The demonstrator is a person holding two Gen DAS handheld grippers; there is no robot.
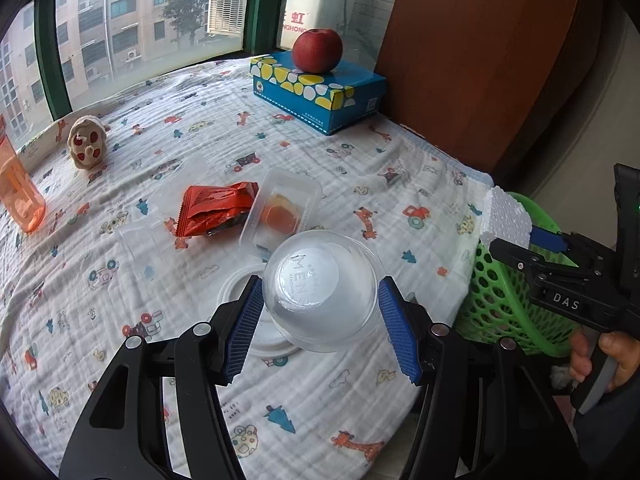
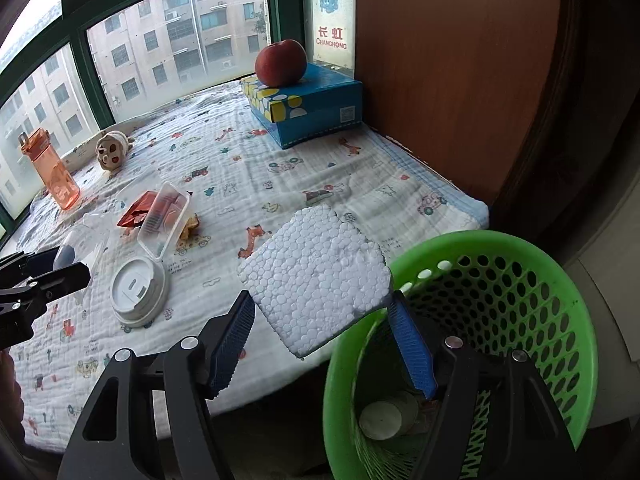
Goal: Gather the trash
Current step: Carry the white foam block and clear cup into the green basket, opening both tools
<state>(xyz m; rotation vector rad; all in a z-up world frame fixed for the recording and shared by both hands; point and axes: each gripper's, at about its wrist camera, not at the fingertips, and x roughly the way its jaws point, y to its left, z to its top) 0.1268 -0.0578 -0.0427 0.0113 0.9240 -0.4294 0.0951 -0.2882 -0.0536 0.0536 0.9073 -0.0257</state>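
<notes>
Styrofoam, a white block [image 2: 318, 276], sits clenched in our right gripper [image 2: 324, 344] beside the green basket [image 2: 560, 280]; our left gripper [image 1: 320, 316] grasps a clear cup [image 1: 324, 284] embossed "MENG". We judge both are mid-carry; next, release over the basket. A window sticker reads "CHANGHONG".

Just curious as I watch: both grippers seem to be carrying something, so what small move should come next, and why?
Probably carry the right gripper a little further over the green basket and let go. Its foam block hangs just beside the rim, not yet above the opening, and the left gripper holding the clear cup is farther off.
</notes>
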